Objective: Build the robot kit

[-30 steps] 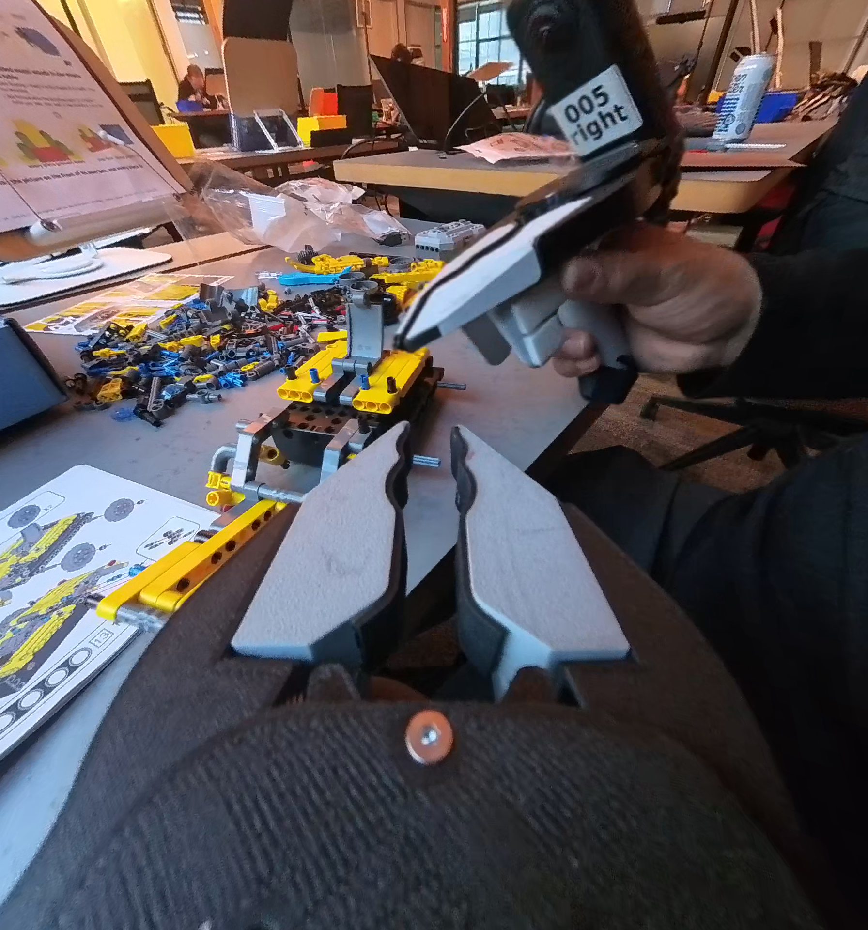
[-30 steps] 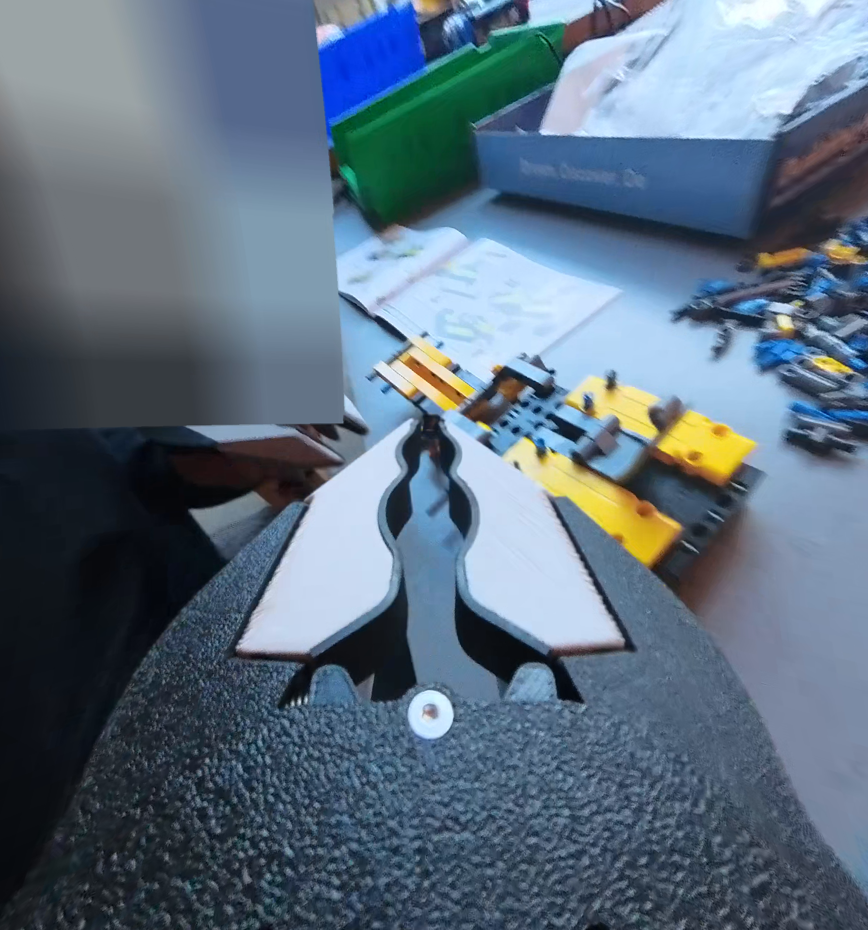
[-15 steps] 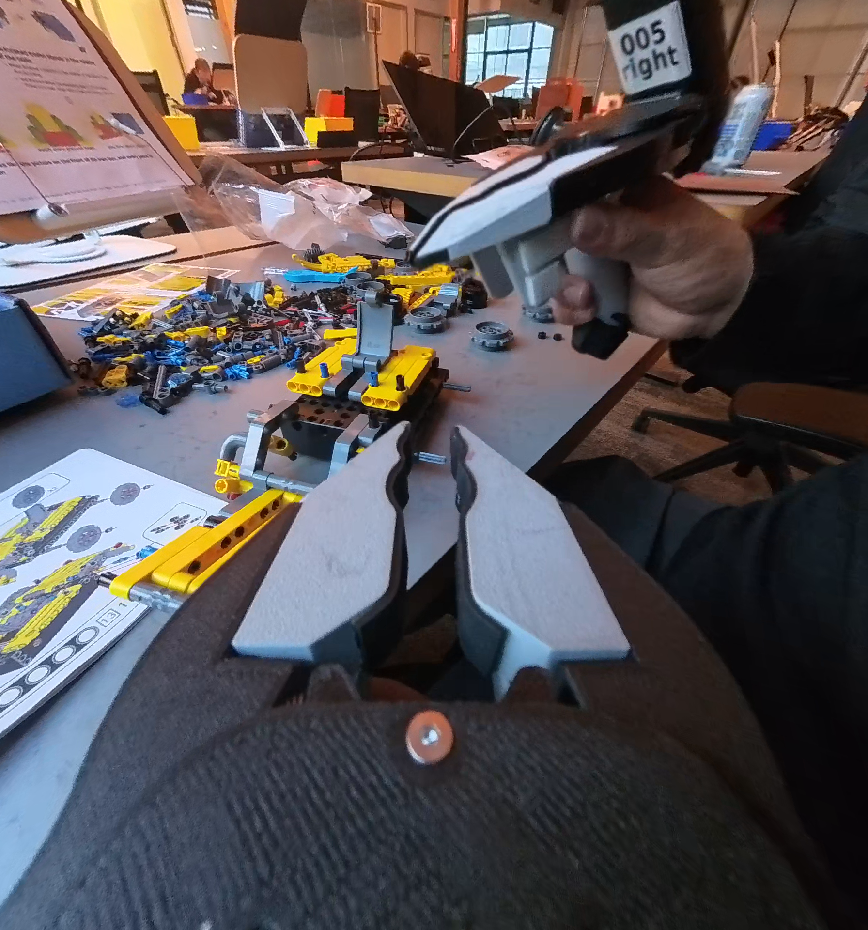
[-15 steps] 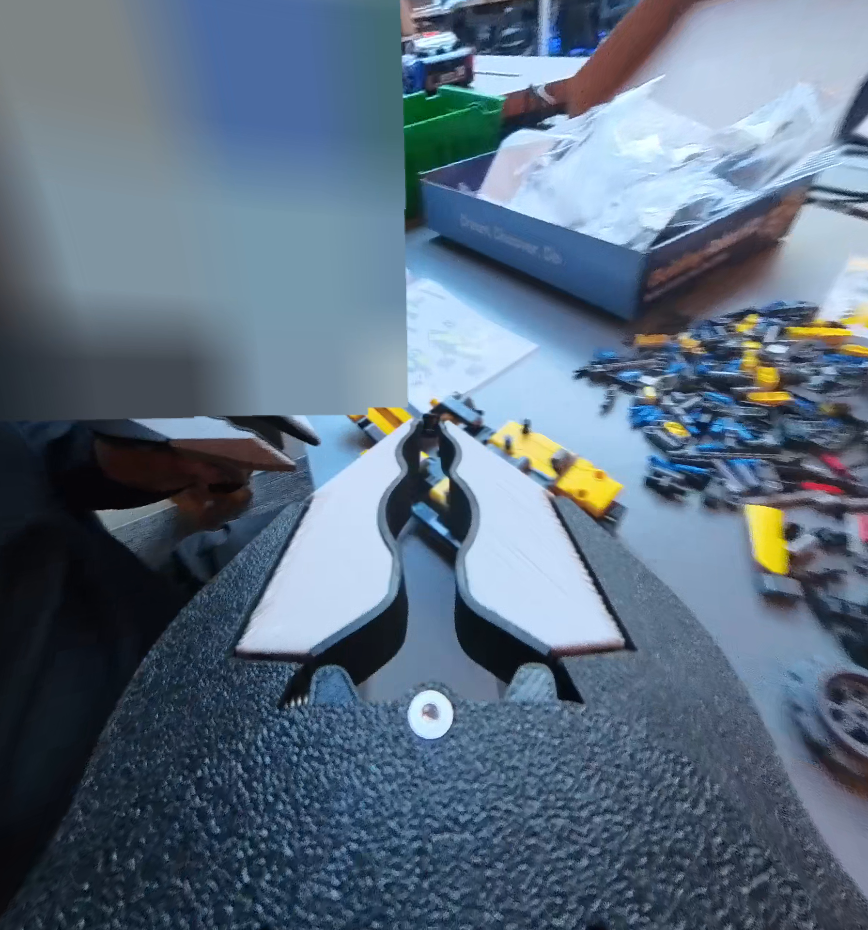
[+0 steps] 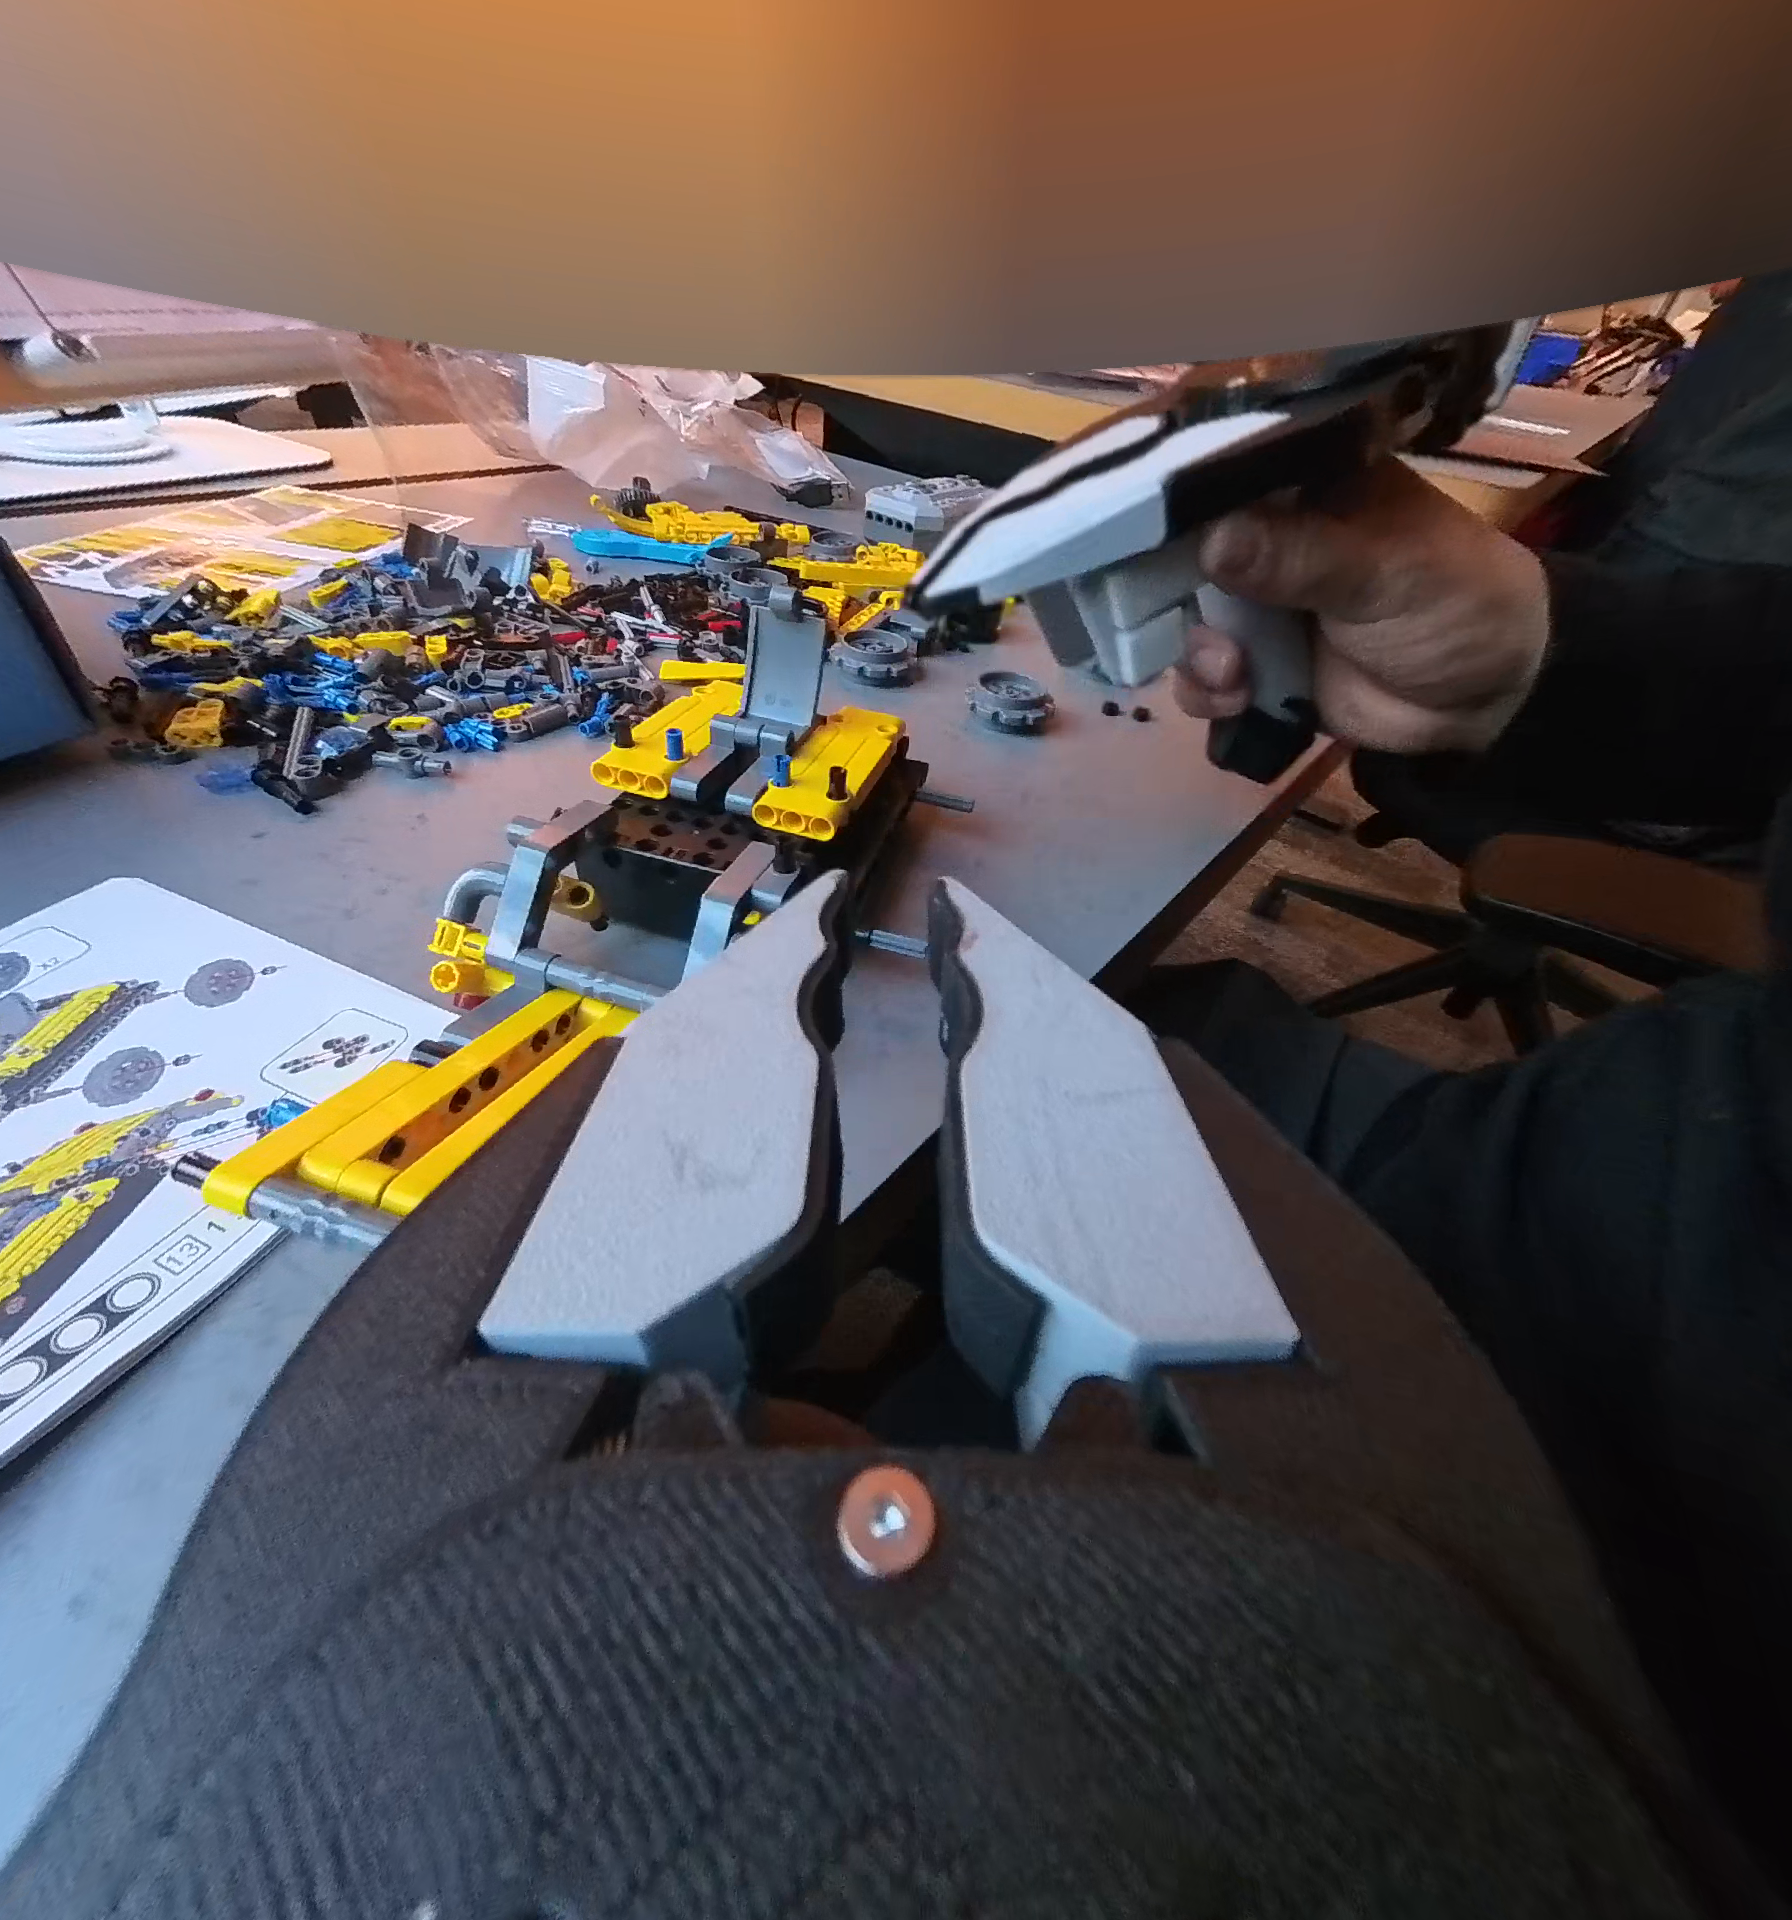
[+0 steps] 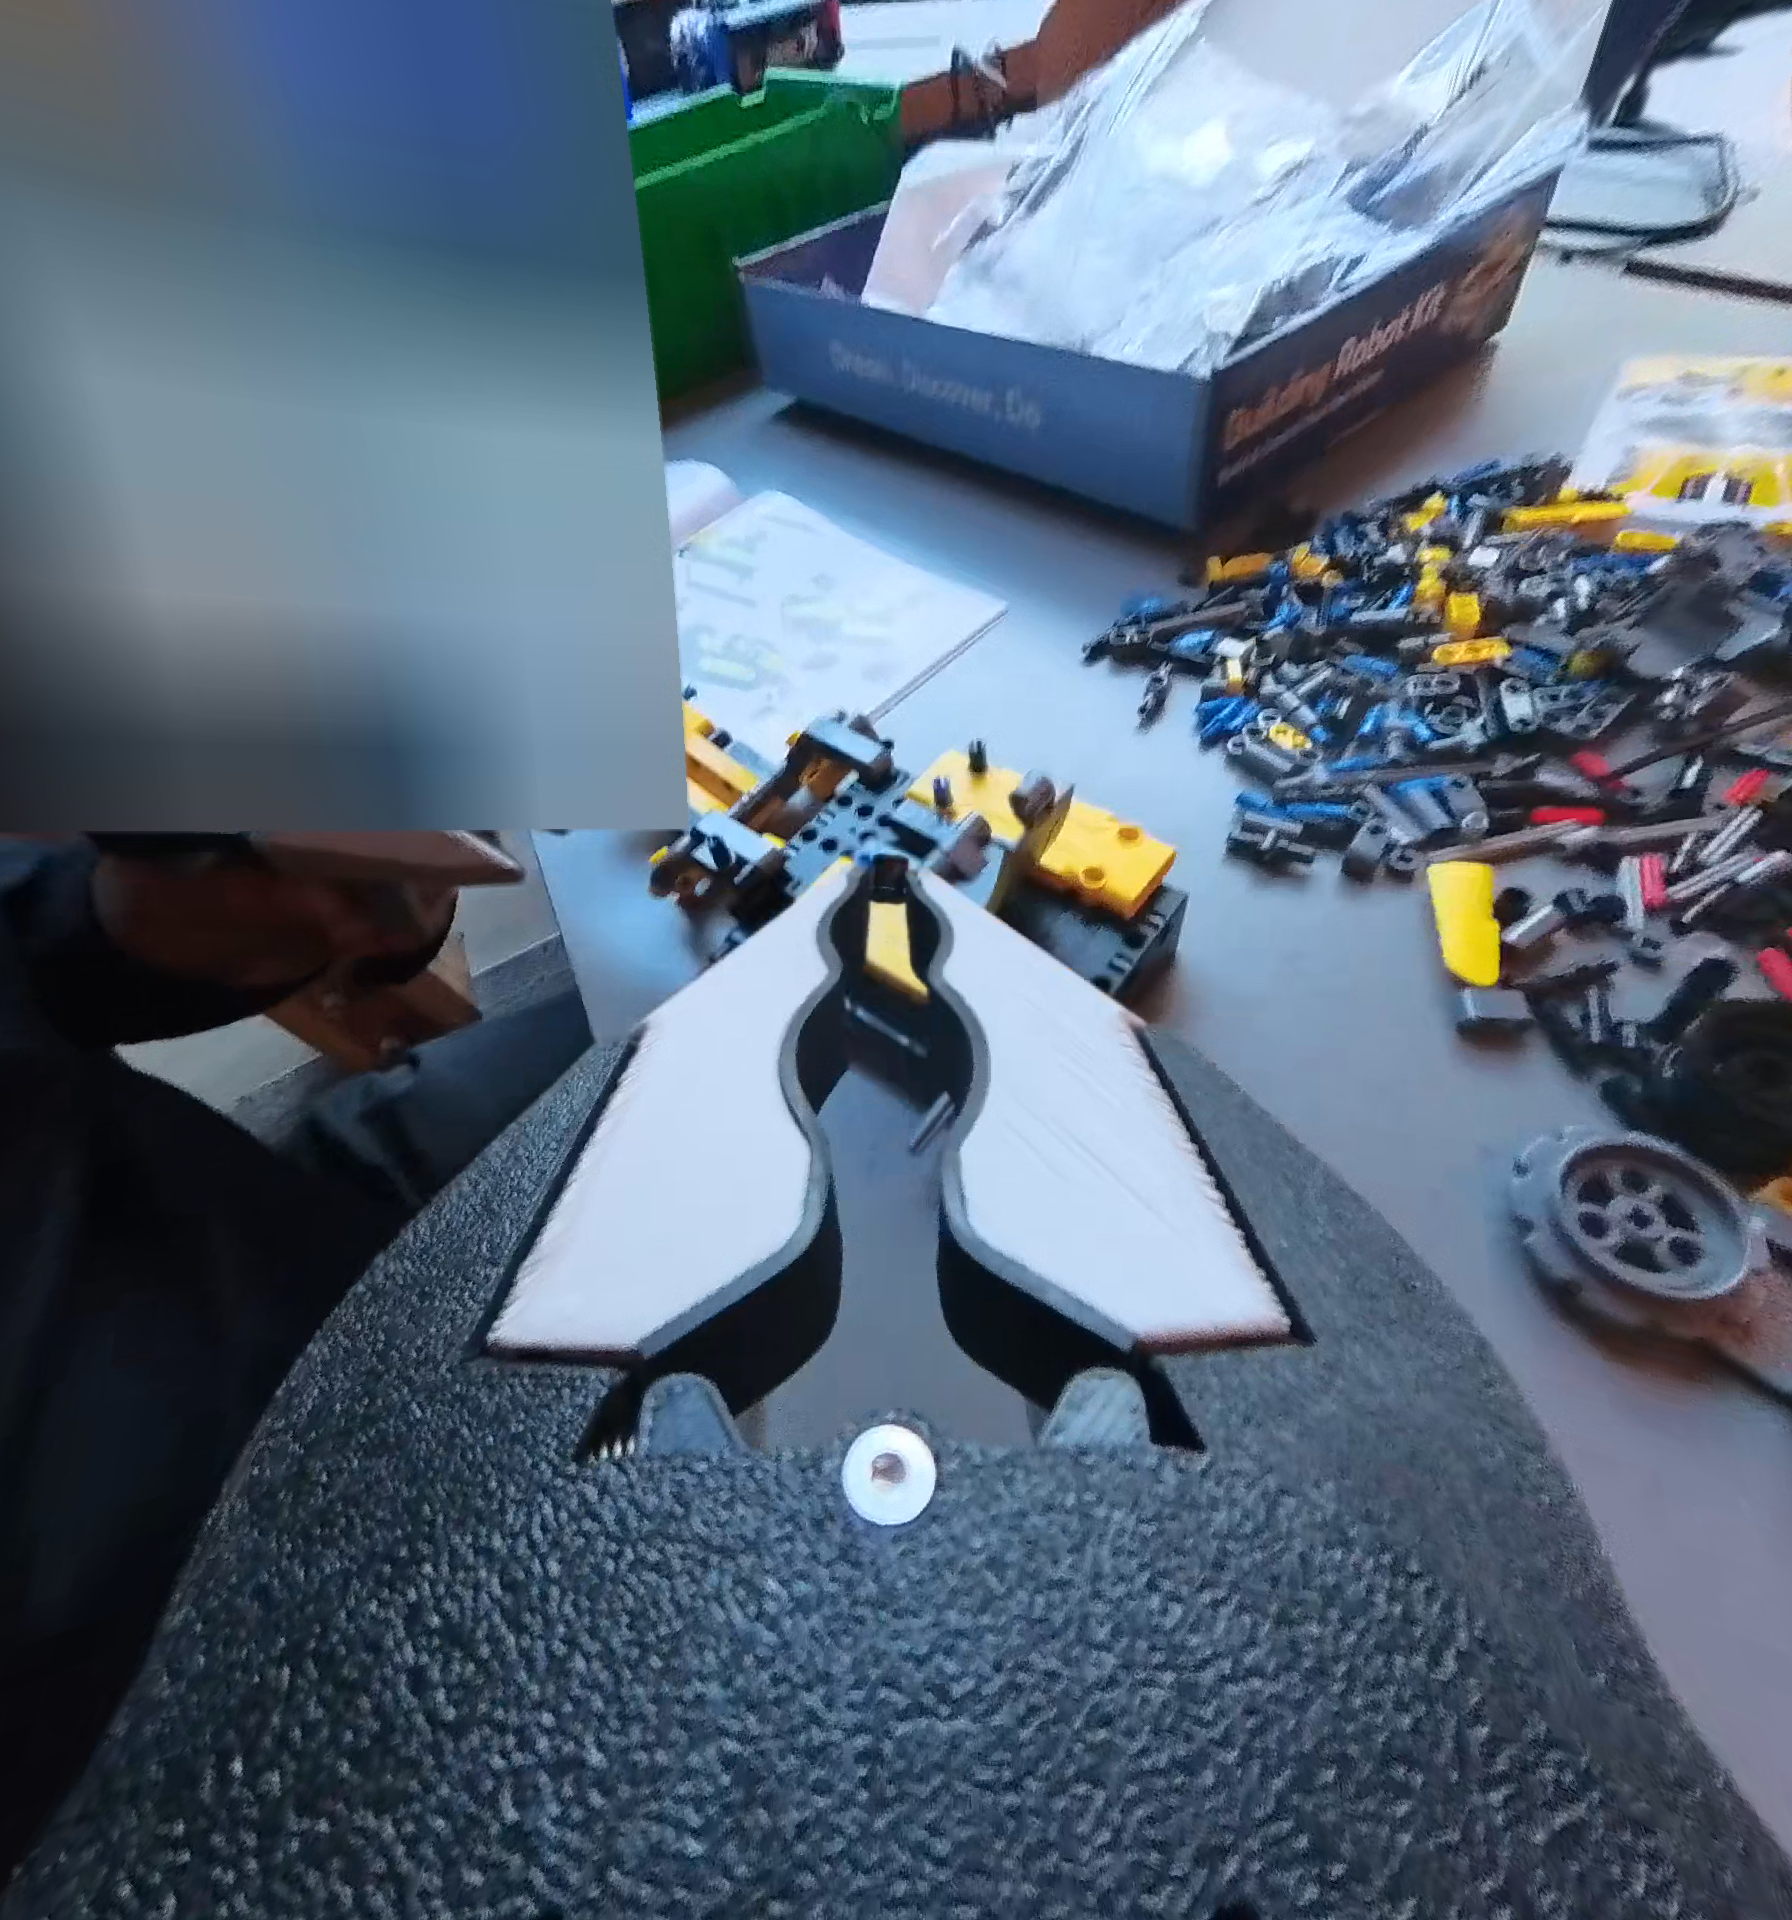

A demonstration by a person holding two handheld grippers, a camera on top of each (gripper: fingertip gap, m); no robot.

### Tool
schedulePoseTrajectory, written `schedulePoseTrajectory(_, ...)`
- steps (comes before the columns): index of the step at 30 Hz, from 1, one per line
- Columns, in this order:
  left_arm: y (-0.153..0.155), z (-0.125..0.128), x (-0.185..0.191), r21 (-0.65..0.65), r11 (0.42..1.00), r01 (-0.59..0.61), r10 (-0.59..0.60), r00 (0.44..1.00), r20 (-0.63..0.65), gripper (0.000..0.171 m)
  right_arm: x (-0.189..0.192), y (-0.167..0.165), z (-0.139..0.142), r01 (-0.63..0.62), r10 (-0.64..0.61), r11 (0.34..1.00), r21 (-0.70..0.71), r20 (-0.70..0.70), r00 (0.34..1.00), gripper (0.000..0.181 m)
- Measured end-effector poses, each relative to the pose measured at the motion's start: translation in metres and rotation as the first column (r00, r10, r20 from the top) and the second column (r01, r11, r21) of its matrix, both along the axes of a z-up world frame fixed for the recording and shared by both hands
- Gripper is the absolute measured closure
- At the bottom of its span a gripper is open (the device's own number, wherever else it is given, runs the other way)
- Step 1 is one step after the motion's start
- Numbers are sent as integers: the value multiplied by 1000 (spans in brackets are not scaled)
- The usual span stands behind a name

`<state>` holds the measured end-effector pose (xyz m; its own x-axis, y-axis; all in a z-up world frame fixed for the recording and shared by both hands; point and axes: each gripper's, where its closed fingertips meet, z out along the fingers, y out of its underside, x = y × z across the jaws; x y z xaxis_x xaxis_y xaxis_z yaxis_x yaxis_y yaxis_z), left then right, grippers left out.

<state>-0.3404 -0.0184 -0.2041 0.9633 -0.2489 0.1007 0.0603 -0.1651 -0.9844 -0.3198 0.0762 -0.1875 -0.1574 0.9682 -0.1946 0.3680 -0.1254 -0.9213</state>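
Observation:
A partly built yellow, black and grey brick vehicle (image 5: pixel 746 790) stands on the grey table, with a long yellow beam arm (image 5: pixel 435 1112) lying toward me. My left gripper (image 5: pixel 887 914) is slightly open and empty, at the vehicle's near right corner, where a thin grey axle (image 5: pixel 892 942) sticks out by the tips. My right gripper (image 6: pixel 876 878) is shut, with a small dark piece (image 6: pixel 887 868) pinched at its tips, hovering above and just short of the vehicle (image 6: pixel 1079 862). It also shows in the left wrist view (image 5: pixel 923 597), held in a hand over the table's far right.
A pile of loose blue, black and yellow pieces (image 5: pixel 404 665) (image 6: pixel 1494 707) lies beyond the vehicle. Grey wheels (image 5: pixel 1011 696) (image 6: pixel 1640 1216) lie near the table edge (image 5: pixel 1183 894). An open instruction booklet (image 5: pixel 92 1091) and a blue box (image 6: pixel 975 384) with plastic bags are at the left. My right fingertips sit around 11 cm from my left ones.
My right gripper has lifted off the vehicle and swung back toward the wheels and the pile, staying shut. My left gripper has hardly moved.

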Motion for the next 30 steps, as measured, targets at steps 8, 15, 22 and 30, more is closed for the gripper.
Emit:
schedulePoseTrajectory(8,0,-1,1,-7,1000,1,-1,1000,-5,161,-6,-28,-13,-69,69,997,-28,0,998,175)
schedulePoseTrajectory(15,1,-1,0,-6,1000,2,-2,1000,16,162,1,-14,-5,-17,15,998,-65,-34,999,175)
schedulePoseTrajectory(22,2,-1,-2,-8,1000,-3,3,1000,27,162,-2,-17,-6,-30,27,998,-63,-45,999,175)
schedulePoseTrajectory(30,2,-2,-4,-10,1000,0,0,999,51,162,0,-20,-5,-34,30,998,-62,-59,998,175)
